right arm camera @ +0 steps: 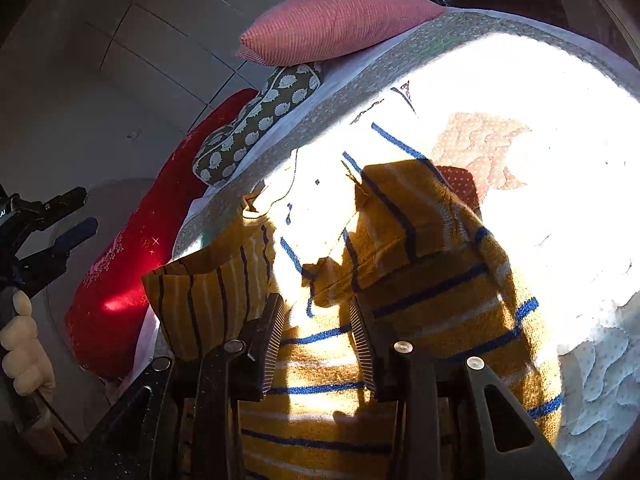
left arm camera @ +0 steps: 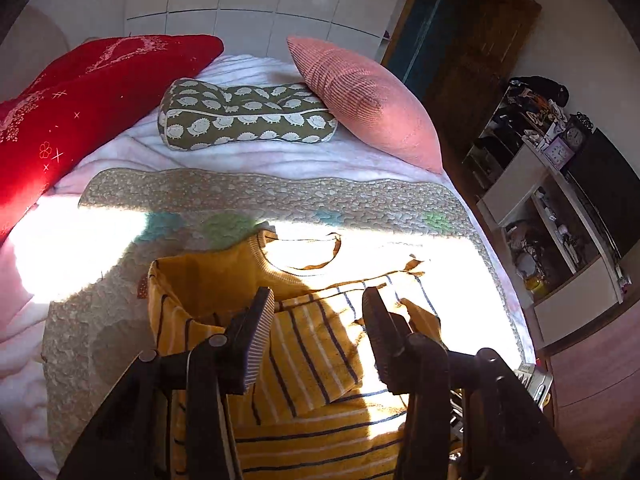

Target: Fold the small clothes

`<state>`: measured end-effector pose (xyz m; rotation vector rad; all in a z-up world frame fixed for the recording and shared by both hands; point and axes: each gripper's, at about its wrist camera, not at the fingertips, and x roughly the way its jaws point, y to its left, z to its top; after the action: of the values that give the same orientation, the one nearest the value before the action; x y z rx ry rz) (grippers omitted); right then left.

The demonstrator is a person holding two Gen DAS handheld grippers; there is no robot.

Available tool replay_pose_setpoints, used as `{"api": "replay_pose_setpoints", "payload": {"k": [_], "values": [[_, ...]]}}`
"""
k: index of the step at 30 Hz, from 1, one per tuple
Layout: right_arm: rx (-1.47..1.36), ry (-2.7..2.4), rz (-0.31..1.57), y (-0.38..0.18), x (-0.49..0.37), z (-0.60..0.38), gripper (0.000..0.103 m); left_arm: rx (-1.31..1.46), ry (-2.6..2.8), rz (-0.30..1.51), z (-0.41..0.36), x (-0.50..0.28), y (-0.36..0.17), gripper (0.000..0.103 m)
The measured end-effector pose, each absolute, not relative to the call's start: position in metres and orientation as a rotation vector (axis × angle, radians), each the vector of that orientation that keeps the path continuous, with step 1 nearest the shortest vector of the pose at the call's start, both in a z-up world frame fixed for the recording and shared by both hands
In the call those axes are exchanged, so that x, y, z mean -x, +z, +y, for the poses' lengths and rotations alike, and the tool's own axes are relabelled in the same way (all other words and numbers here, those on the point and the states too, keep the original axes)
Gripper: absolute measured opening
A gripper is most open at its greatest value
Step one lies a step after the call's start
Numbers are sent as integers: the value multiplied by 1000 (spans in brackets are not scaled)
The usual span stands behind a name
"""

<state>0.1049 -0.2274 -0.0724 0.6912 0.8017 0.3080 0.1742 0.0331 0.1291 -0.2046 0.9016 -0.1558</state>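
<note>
A small yellow top with dark blue and white stripes [left arm camera: 312,344] lies on a quilted mat [left arm camera: 256,196] on the bed. Both side parts are folded inward over its middle. My left gripper [left arm camera: 320,300] is open and empty, its fingers just above the folded cloth. In the right wrist view the same top [right arm camera: 432,280] lies half in strong sunlight. My right gripper [right arm camera: 316,312] is open and empty over the top's lower middle. The left gripper [right arm camera: 76,216] also shows at the far left there, open, held by a gloved hand.
A red cushion [left arm camera: 68,116], a hedgehog-print bolster [left arm camera: 244,114] and a pink pillow [left arm camera: 368,100] lie at the head of the bed. A shelf unit with clocks and clutter [left arm camera: 556,208] stands right of the bed. Glare washes out the mat's right part [right arm camera: 540,92].
</note>
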Motion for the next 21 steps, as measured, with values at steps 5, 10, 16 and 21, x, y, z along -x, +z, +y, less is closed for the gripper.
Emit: {"api": "replay_pose_setpoints", "payload": {"k": [5, 10, 16, 21], "values": [[-601, 253, 834, -57, -147, -225, 53, 218, 24, 884, 114, -125, 104, 50], [-640, 205, 930, -79, -201, -213, 48, 349, 82, 900, 171, -80, 73, 51], [-544, 282, 841, -32, -191, -204, 5, 411, 102, 935, 193, -59, 46, 51], [-455, 47, 816, -18, -183, -257, 6, 405, 101, 938, 189, -50, 36, 51]]}}
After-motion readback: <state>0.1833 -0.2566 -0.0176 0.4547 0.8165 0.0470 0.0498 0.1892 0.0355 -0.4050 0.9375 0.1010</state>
